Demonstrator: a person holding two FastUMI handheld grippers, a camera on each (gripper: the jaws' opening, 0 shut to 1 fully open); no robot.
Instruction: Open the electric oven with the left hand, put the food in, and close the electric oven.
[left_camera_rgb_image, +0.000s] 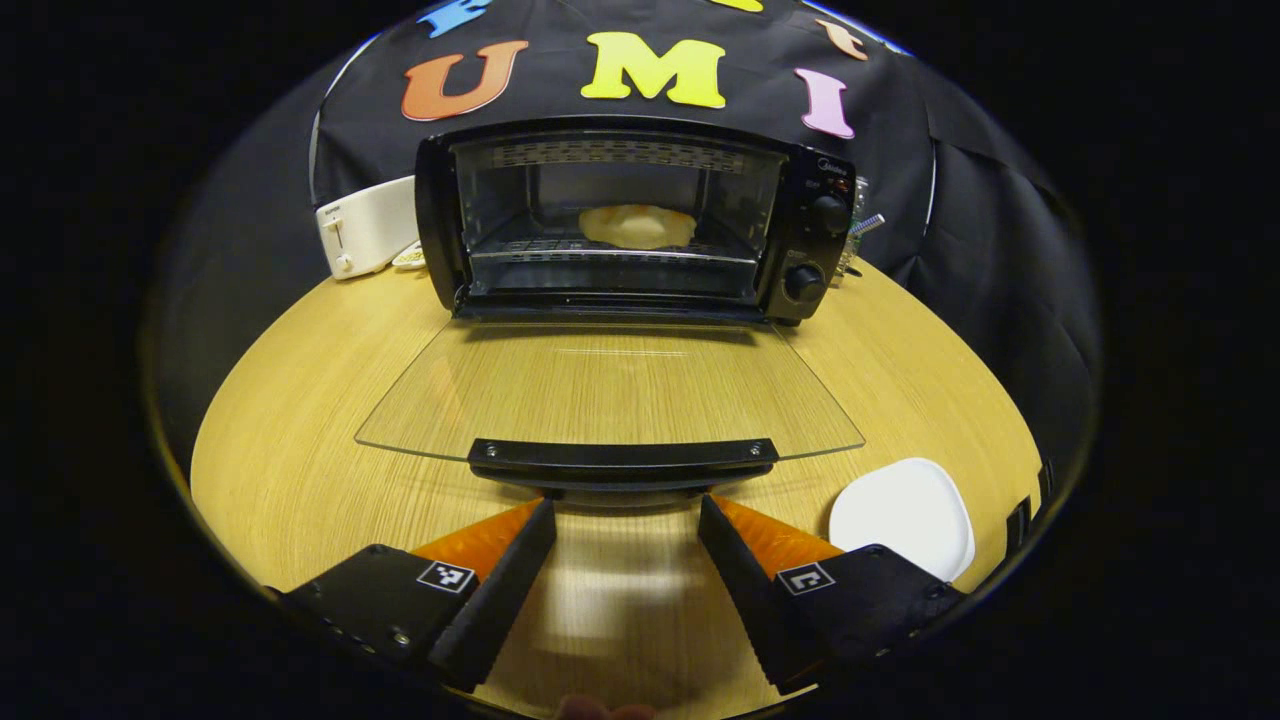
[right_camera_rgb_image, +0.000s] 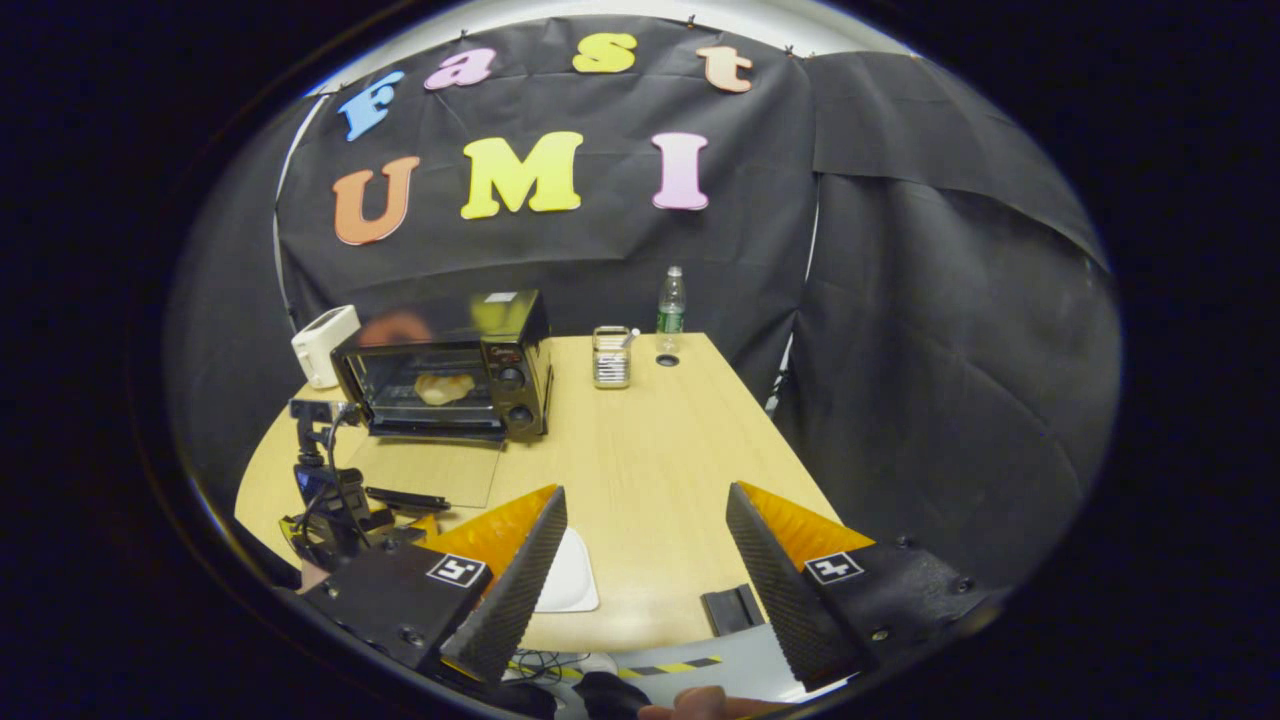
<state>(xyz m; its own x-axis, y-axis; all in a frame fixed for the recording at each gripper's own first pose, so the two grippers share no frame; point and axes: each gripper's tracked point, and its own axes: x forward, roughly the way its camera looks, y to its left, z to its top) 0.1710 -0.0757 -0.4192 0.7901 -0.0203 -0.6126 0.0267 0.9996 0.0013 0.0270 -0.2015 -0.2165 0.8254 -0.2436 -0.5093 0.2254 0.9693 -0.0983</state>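
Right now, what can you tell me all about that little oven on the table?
The electric oven is a small black box with two round knobs down its right side. Its glass door hangs fully open, lying flat and level above the wooden table, with a black handle along its front edge. Inside, pale food sits on the wire rack. The open left gripper waits just before the handle, not touching.

One oven (left_camera_rgb_image: 620, 220), one food piece (left_camera_rgb_image: 637, 226), one toaster (left_camera_rgb_image: 365, 227), one plate (left_camera_rgb_image: 905, 515), one bottle (right_camera_rgb_image: 670, 303)
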